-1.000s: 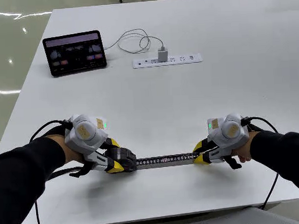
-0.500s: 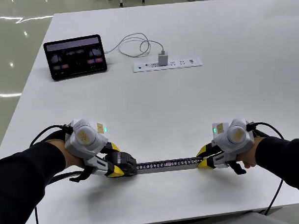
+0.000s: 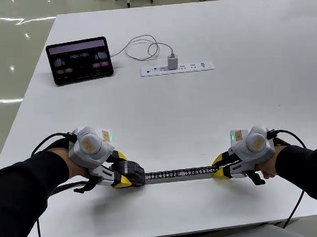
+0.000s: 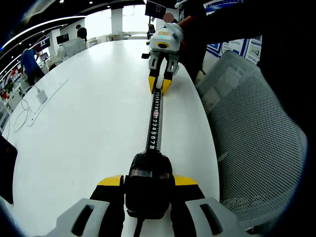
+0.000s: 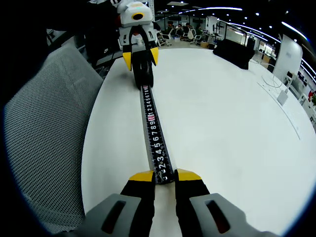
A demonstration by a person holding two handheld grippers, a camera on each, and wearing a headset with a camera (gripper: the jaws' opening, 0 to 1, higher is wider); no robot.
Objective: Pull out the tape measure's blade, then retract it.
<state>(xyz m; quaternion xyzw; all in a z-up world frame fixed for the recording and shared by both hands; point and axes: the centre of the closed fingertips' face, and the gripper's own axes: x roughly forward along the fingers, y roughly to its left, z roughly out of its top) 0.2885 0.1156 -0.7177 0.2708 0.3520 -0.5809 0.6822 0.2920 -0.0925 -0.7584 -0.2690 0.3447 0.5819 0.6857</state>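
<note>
Holding the tape measure case [image 3: 130, 172] is the left gripper [image 3: 125, 175]. Its yellow-tipped jaws are clamped on either side of the black body, at the near-left part of the white table [image 3: 200, 112]. In the left gripper view the case [image 4: 148, 187] sits snug between the two jaws and touches both.

The blade [image 3: 178, 173] is pulled out of the case and runs straight to the right along the near edge of the table. Its numbered face is up and printed digits are readable. It sits low over the tabletop; cannot tell if it touches.

The right gripper [image 3: 218, 167] is at the near right, jaws closed down and pinching the free end of the blade. In the right gripper view the yellow tips [image 5: 164, 176] sit on both sides of the blade end with only the strip between them. The two grippers face each other, well apart, joined by the blade.

A person's dark sleeves come in from both near corners, a hand on each gripper.

At the far left a tablet [image 3: 79, 59] stands propped with its screen lit. To its right lies a white power strip [image 3: 177, 67] with a charger [image 3: 172, 60] plugged in. A looped cable [image 3: 143, 45] runs from it toward the tablet.

A mesh chair [image 4: 247, 123] is just beside the near table edge. People [image 4: 29, 64] stand in the far background of the left gripper view.
</note>
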